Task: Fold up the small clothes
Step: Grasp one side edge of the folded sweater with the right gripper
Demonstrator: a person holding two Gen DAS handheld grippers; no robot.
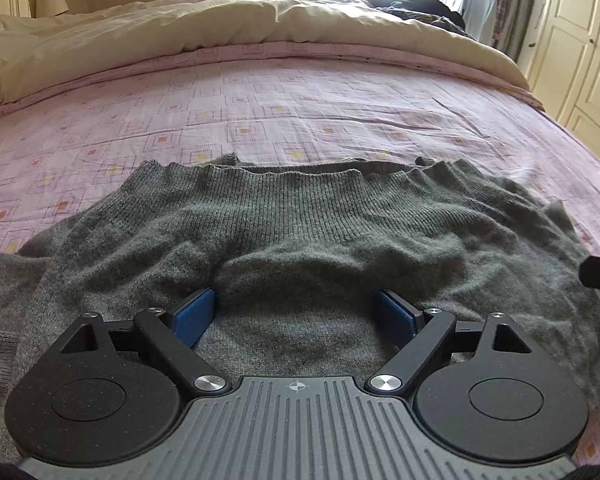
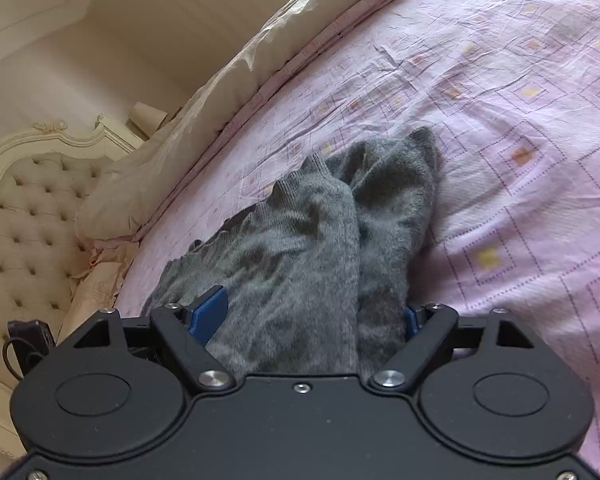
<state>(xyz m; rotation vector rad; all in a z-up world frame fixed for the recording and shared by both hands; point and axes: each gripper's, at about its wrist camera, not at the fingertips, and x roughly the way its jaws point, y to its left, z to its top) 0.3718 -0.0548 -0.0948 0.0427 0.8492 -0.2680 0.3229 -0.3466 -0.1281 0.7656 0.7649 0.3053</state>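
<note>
A grey knitted sweater [image 1: 300, 232] is spread on the pink patterned bedsheet [image 1: 300, 100], its ribbed band lying toward 12 o'clock in the left wrist view and a raised wrinkle crossing its middle. The left gripper [image 1: 294, 316] is held over the near part of the knit with its jaws set wide; the 2 blue pads [image 1: 194, 314] stand apart, wool lies between them, and nothing is pinched. At 3 o'clock a dark tip, probably the other tool, is seen at the cloth's edge.

In the right wrist view the sweater [image 2: 300, 248] is bunched into 2 ridges running toward 1 o'clock. The right gripper [image 2: 312, 316] is likewise spread wide, the wool passing between its pads without visibly being clamped.

Before any fold, the wrinkle is best flattened, and 2 matching edge points should be taken, only 1 layer being pinched by each tool, so that the fold is kept straight.
</note>
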